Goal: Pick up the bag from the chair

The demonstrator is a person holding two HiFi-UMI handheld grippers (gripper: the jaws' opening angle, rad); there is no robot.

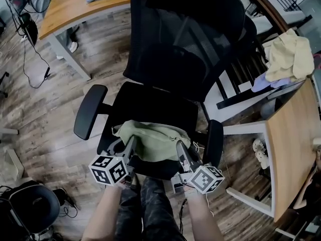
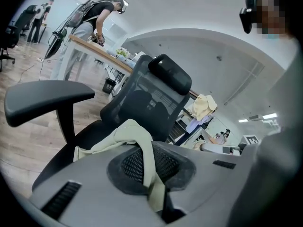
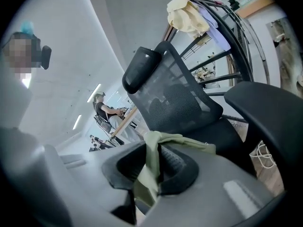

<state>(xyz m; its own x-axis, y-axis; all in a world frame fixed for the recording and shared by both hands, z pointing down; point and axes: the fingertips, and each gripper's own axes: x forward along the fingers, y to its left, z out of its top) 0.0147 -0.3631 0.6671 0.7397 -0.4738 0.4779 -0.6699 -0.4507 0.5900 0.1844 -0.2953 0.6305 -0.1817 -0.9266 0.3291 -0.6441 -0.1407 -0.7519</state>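
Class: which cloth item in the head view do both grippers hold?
The pale green bag over the black chair's seat, pinched by the left gripper and right gripper; the yellow cloth lies apart, untouched.

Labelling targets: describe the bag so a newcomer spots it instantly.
Find the black office chair at centre. At its seat's front is the bag: crumpled pale-green fabric, pinched by the left gripper and right gripper. Nothing else on the chair is light; the yellowish cloth sits off it.
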